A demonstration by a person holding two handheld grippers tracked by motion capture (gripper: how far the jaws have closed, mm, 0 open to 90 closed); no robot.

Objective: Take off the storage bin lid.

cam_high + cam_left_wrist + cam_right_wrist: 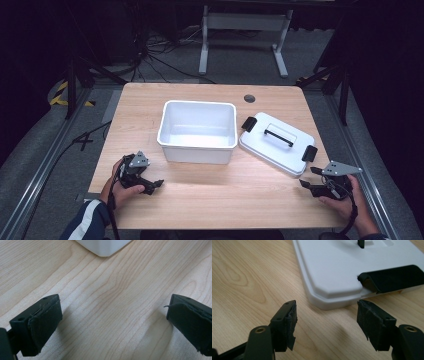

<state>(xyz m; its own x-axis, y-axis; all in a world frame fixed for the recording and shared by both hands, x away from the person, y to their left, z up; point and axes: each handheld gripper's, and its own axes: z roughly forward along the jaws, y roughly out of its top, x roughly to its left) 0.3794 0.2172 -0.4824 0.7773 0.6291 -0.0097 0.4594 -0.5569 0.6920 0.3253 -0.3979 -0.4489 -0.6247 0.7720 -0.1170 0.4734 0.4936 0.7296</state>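
An open white plastic box stands at the middle of the wooden table. Its white lid, with a black handle and a black clasp at each end, lies flat to the right of it. My left gripper rests low on the table in front of the box's left corner. In the left gripper view it is open over bare wood, with the box corner beyond. My right gripper sits just off the lid's near right end. It is open, facing the lid and one clasp.
A round cable hole sits near the table's far edge. Beyond the table are a white desk frame, floor cables and dark tripod legs. A wide strip of bare wood runs along the near edge between the two hands.
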